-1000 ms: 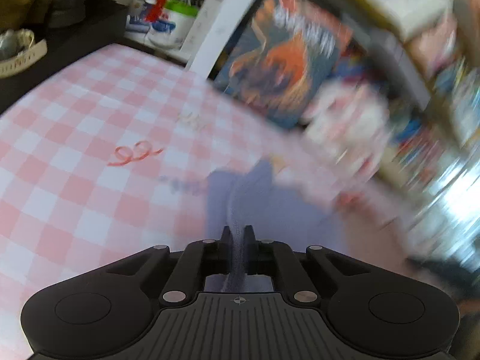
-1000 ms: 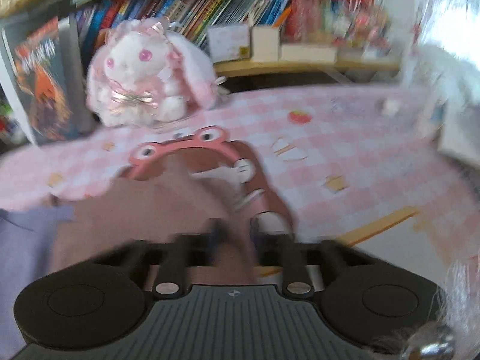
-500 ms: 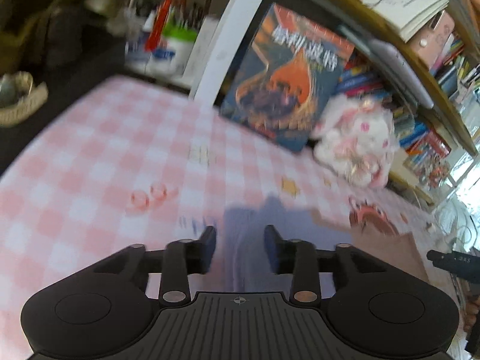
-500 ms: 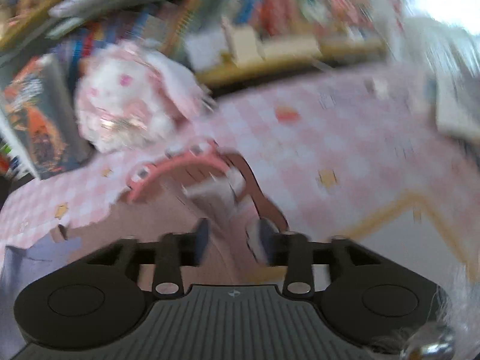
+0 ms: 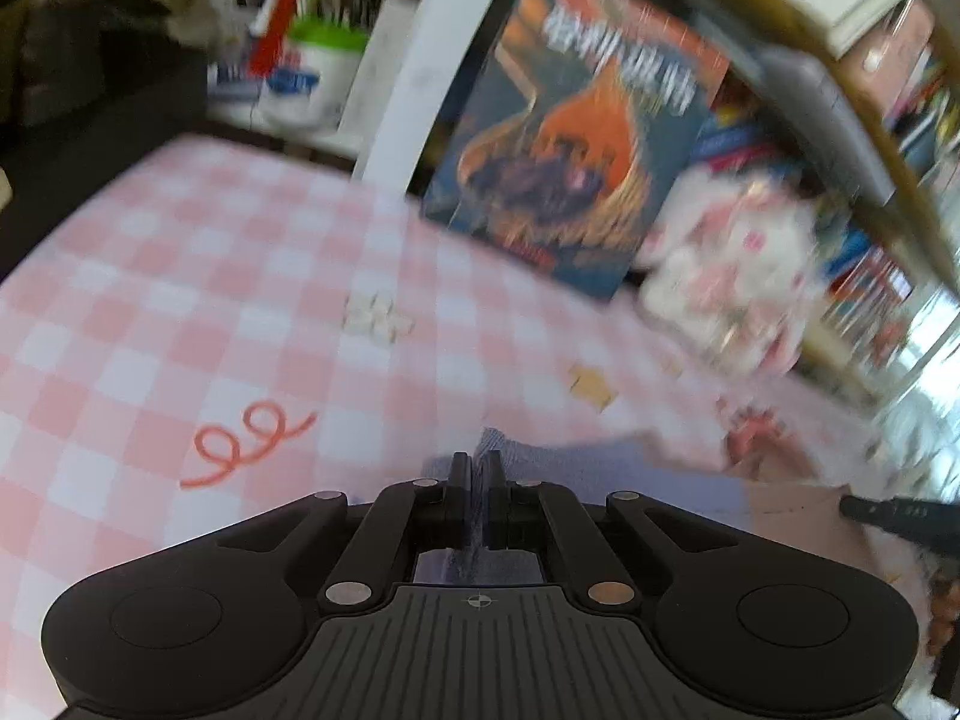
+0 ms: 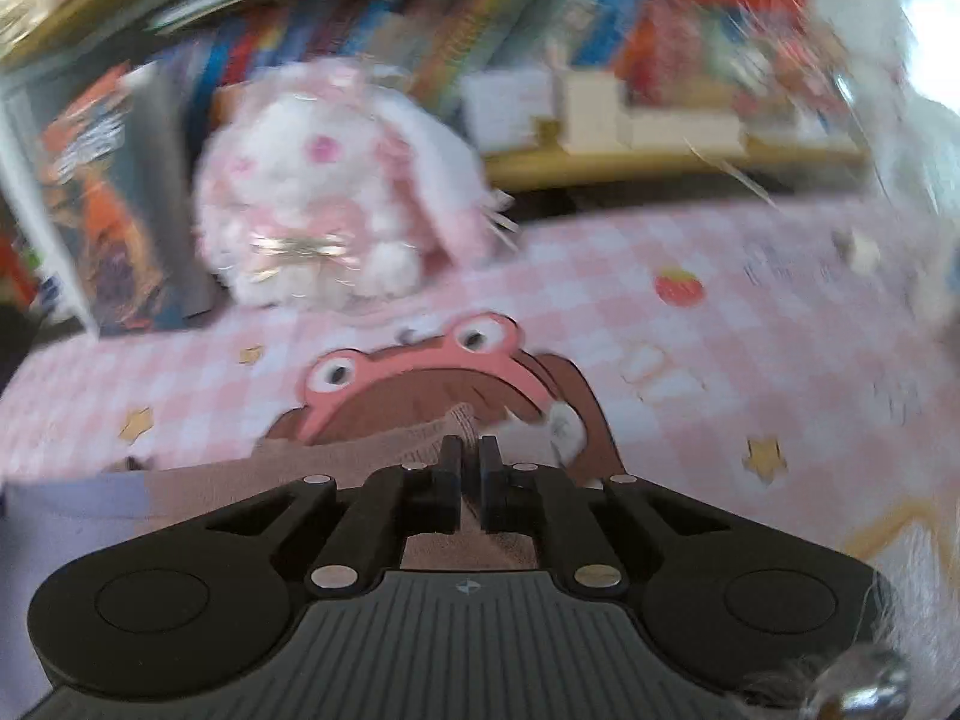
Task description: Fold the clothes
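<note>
Left wrist: my left gripper [image 5: 477, 468] is just finishing closing, jaws clenching a lilac fold of the garment [image 5: 600, 480] lying on the checked cloth [image 5: 150, 300]. The book [image 5: 576, 144] behind carries blurred, unreadable lettering.

Right wrist: my right gripper [image 6: 471, 453] is likewise clamping the garment's pinkish-brown edge [image 6: 420, 441] beside the frog print [image 6: 414, 369]. I am judging a fold is starting; next, both corners need lifting together.
</note>
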{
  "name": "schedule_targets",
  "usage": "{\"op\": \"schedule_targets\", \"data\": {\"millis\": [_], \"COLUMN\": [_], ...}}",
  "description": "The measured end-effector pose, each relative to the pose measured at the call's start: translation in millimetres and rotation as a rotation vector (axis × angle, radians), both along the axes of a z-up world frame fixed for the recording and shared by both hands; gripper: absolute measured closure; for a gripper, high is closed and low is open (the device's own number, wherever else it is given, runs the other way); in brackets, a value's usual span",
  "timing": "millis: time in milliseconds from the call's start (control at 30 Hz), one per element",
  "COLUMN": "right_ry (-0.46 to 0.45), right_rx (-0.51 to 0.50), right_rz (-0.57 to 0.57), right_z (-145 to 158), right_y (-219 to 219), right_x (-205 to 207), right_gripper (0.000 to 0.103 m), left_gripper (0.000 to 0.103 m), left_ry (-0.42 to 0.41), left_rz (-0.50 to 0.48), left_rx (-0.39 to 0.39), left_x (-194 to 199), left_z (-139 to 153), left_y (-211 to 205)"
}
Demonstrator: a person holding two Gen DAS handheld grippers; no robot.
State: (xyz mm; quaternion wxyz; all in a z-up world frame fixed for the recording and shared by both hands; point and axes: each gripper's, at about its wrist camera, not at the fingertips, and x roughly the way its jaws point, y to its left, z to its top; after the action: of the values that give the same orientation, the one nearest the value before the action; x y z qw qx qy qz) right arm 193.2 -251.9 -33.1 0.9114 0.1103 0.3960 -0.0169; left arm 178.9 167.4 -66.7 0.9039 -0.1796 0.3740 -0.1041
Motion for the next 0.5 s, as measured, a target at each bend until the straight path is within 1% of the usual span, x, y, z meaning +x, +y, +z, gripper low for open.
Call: {"op": "schedule_targets", "data": {"millis": [67,133,167,200,267,300,333,400,433,467,500], "right_ry": [0.022,0.023,0.025,0.026,0.01,0.001,-0.01,-0.035,-0.046,-0.057,-0.068], "right_rx": [-0.012,-0.029,-0.032,-0.036,-0.027,-0.023,-0.029,-0.028,-0.026,-0.024,-0.026], "right_rz": [0.013,0.017,0.019,0.021,0.013,0.008,-0.006,-0.013,-0.01,-0.008,-0.003], "right_z": [-9.1,-9.0,-8.2,-7.4,-3.2,-1.0,2.6,9.7,13.3,16.9,20.0], "right_y": [2.8,6.7,7.7,8.7,6.8,5.7,4.3,1.4,0.4,-0.5,-0.6], "right_x": [5.0,6.8,7.0,7.2,3.1,0.9,-2.7,-10.0,-14.8,-19.8,-24.8], "right_gripper": [0.098,0.098,0.098,0.097,0.091,0.077,0.062,0.06,0.06,0.059,0.054], "left_gripper": [0.1,0.098,0.092,0.091,0.087,0.087,0.085,0.08,0.073,0.069,0.068], "left_ry": [0.009,0.01,0.011,0.011,-0.001,-0.011,-0.022,-0.048,-0.062,-0.075,-0.084], "left_rz": [-0.002,0.0,0.006,0.019,0.04,0.042,0.042,0.039,0.039,0.039,0.041], "left_rx": [0.003,0.005,0.009,0.018,0.029,0.035,0.046,0.064,0.068,0.072,0.075], "left_x": [2.5,1.9,1.3,0.6,-2.0,-4.9,-8.1,-16.6,-22.2,-27.6,-32.8], "left_z": [-2.6,-2.4,-1.4,0.6,7.0,11.0,15.3,24.2,28.4,32.3,35.5], "left_y": [-0.3,0.2,0.2,0.1,-0.7,-0.8,-1.2,-2.1,-2.7,-3.5,-4.8]}}
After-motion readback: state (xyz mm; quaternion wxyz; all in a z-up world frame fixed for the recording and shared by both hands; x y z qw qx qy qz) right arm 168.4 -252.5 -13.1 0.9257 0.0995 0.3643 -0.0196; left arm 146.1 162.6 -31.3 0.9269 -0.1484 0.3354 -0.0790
